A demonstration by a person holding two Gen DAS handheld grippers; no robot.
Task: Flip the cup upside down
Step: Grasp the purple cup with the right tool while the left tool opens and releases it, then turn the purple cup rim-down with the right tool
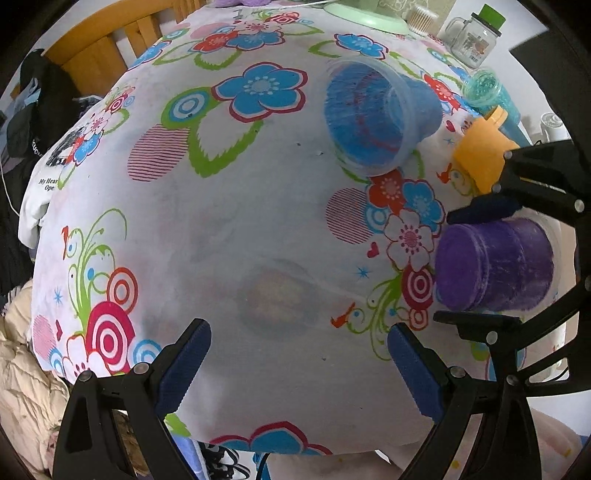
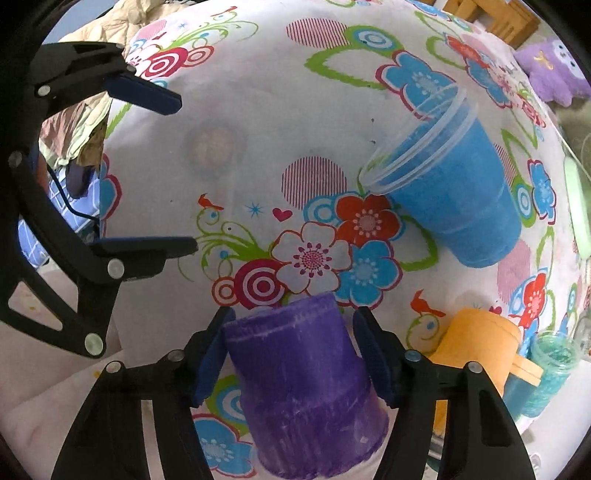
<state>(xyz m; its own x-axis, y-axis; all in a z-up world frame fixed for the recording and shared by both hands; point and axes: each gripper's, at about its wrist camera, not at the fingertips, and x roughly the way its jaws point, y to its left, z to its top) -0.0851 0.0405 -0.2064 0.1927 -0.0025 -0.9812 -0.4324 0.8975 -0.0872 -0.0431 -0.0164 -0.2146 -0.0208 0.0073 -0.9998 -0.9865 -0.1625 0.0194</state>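
A purple cup (image 2: 306, 387) lies between the fingers of my right gripper (image 2: 291, 354), which is shut on it; its closed base points away from the camera. In the left wrist view the same purple cup (image 1: 495, 264) is held sideways at the right by the right gripper (image 1: 454, 266). A blue cup (image 1: 380, 118) stands upright with its mouth open on the flowered tablecloth (image 1: 240, 221); it also shows in the right wrist view (image 2: 454, 199). My left gripper (image 1: 299, 358) is open and empty over the cloth, and shows at the left of the right wrist view (image 2: 183, 173).
An orange cup (image 2: 476, 347) and a teal glittery jar (image 2: 550, 369) stand close to the right of the purple cup. A glass jar with a green lid (image 1: 476, 37) and a pale green plate (image 1: 365, 16) sit at the far edge. A purple plush toy (image 2: 554, 70) lies beyond.
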